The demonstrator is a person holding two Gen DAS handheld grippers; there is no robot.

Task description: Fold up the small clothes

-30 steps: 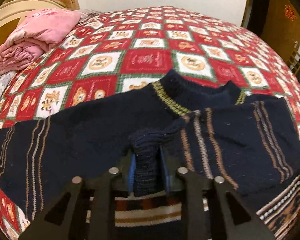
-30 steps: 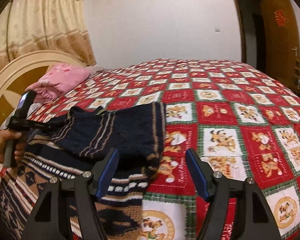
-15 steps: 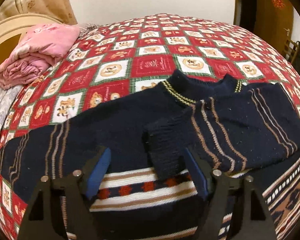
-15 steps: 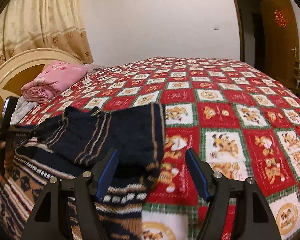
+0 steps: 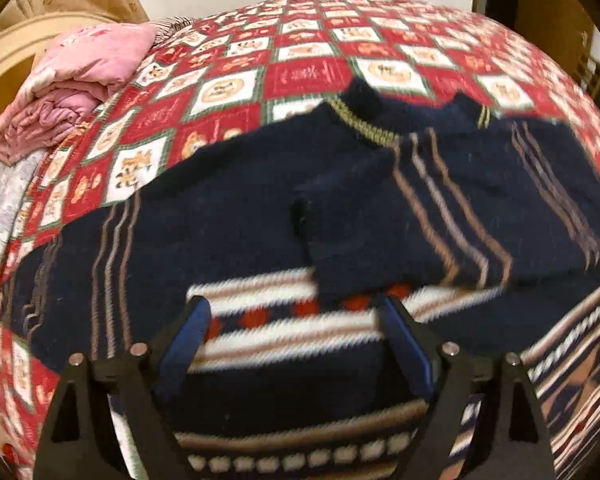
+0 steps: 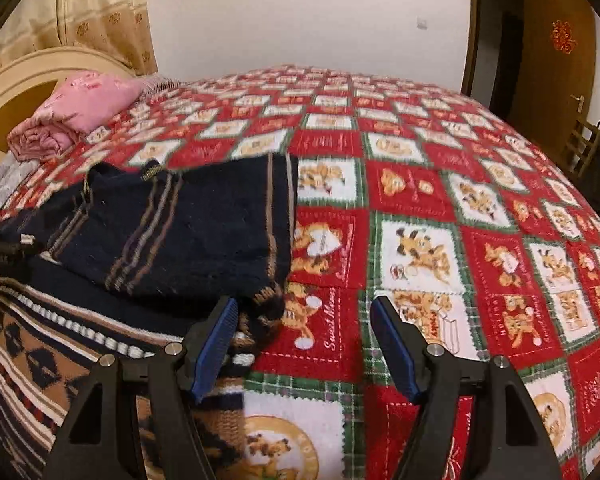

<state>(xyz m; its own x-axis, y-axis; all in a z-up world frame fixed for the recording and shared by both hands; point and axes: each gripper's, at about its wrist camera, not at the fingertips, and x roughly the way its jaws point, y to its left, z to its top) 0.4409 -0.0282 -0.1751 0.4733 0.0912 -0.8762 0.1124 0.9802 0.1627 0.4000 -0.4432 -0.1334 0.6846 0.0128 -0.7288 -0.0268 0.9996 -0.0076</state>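
Note:
A small navy knit sweater with tan stripes and a patterned hem lies flat on the bed. Its right sleeve is folded across the chest, cuff lying loose. My left gripper is open and empty, just above the sweater's striped lower body. In the right wrist view the sweater lies at the left. My right gripper is open and empty, over the bedspread beside the sweater's right edge. Its left finger is next to the hem.
A red, white and green cartoon-print bedspread covers the bed. A folded pink quilt lies at the far left by the cream headboard. A brown door and a chair stand at the right.
My left gripper let go of the sleeve cuff, opened and drew back toward the sweater's hem. The sleeve now rests on the chest. My right gripper stayed open and shifted slightly.

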